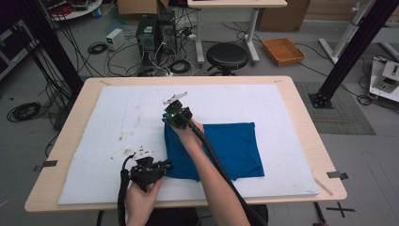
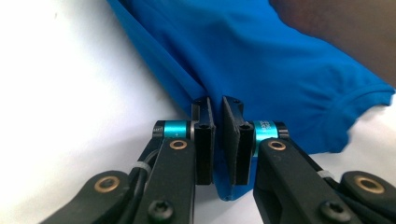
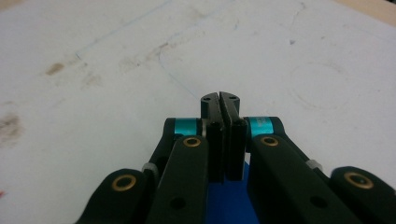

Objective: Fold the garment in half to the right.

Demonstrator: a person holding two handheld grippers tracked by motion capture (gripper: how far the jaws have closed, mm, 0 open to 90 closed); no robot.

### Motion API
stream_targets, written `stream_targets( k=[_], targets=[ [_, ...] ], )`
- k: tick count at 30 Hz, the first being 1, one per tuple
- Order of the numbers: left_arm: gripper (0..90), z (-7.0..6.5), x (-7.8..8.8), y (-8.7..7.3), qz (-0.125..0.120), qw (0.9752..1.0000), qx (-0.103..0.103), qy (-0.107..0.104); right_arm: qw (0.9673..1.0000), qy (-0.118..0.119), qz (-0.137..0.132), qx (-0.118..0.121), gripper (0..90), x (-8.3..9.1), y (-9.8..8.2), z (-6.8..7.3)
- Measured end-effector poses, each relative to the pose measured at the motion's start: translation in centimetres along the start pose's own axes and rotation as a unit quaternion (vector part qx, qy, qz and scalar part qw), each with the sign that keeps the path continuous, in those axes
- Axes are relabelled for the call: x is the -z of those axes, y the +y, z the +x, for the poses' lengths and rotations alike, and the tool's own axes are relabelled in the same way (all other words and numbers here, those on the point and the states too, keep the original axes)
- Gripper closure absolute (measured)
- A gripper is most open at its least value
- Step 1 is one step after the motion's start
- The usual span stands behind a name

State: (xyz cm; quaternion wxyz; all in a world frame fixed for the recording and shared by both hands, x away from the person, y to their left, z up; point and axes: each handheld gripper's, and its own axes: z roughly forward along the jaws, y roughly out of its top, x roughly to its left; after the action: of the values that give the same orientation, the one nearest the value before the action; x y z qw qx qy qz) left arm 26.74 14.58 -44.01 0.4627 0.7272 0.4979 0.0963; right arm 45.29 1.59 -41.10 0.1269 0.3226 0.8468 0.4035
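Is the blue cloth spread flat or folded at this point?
Folded. The blue cloth lies as a compact rectangle on the white mat, and the left gripper view shows stacked layers along its edge, nipped by the left gripper.

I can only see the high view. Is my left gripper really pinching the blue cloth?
Observer: Yes. The left gripper has the edge of the blue cloth between its pads.
Operator: And the right one?
Observer: The right gripper is shut, tips touching. Blue shows low between its arms, but I cannot tell if it grips.
Operator: What's in front of it?
Observer: A faint ring mark on the white mat.
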Motion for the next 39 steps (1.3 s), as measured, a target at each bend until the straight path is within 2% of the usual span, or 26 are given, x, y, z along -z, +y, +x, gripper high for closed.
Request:
stream_targets(
  k=[5, 6, 7, 11, 14, 15, 16, 18, 19, 20, 27, 29, 33, 39],
  targets=[
    [83.5, -2.8, 0.2, 1.6, -0.014, 0.9988, -0.042, -0.022, 0.9987, 0.032, -0.027, -0.028, 89.4, 3.0, 0.1, -1.7],
    [83.5, -3.3, 0.2, 1.9, -0.014, 0.9985, -0.046, -0.027, 0.9978, 0.041, -0.037, -0.037, 89.4, 4.4, 0.0, -2.6],
    [83.5, -3.9, 0.0, 2.3, -0.017, 0.998, -0.049, -0.036, 0.9978, 0.041, -0.037, -0.037, 89.4, 4.4, 0.0, -2.6],
    [83.5, -6.1, -1.2, 3.6, -0.02, 0.9957, -0.062, -0.065, 0.9965, 0.051, -0.049, -0.045, 89.4, 7.4, -0.5, -4.7],
    [83.6, -7.7, -2.6, 4.2, -0.016, 0.994, -0.075, -0.077, 0.9962, 0.046, -0.055, -0.05, 89.5, 9.5, -1.4, -6.4],
    [83.6, -8.2, -3.1, 4.3, -0.013, 0.9933, -0.08, -0.082, 0.9957, 0.044, -0.059, -0.057, 89.5, 10.8, -2.1, -7.7],
    [83.6, -8.7, -3.6, 4.4, -0.011, 0.9928, -0.083, -0.086, 0.9957, 0.044, -0.059, -0.057, 89.4, 10.8, -2.1, -7.7],
    [83.6, -9.7, -4.7, 4.6, -0.007, 0.9916, -0.086, -0.096, 0.9953, 0.039, -0.063, -0.062, 89.4, 11.9, -3.0, -8.9],
    [83.6, -10.2, -5.3, 4.7, -0.005, 0.991, -0.089, -0.1, 0.9955, 0.031, -0.06, -0.068, 89.4, 12.9, -3.8, -10.1],
    [83.6, -10.7, -5.8, 4.8, -0.004, 0.9903, -0.091, -0.105, 0.9955, 0.031, -0.06, -0.068, 89.4, 12.9, -3.8, -10.1],
    [83.6, -13.7, -9.6, 5.3, 0.015, 0.9863, -0.1, -0.13, 0.9958, -0.001, -0.049, -0.077, 89.4, 16.0, -7.1, -13.8],
    [83.6, -14.5, -10.6, 5.4, 0.021, 0.9849, -0.105, -0.137, 0.9957, -0.002, -0.046, -0.08, 89.4, 16.3, -7.5, -14.2],
    [83.6, -15.9, -12.6, 5.6, 0.033, 0.9832, -0.11, -0.142, 0.9948, -0.022, -0.038, -0.092, 89.4, 17.3, -9.3, -16.0],
    [83.6, -17.6, -14.8, 5.6, 0.044, 0.9803, -0.12, -0.15, 0.9943, -0.04, -0.018, -0.098, 89.4, 17.7, -10.9, -17.4]
  ],
)
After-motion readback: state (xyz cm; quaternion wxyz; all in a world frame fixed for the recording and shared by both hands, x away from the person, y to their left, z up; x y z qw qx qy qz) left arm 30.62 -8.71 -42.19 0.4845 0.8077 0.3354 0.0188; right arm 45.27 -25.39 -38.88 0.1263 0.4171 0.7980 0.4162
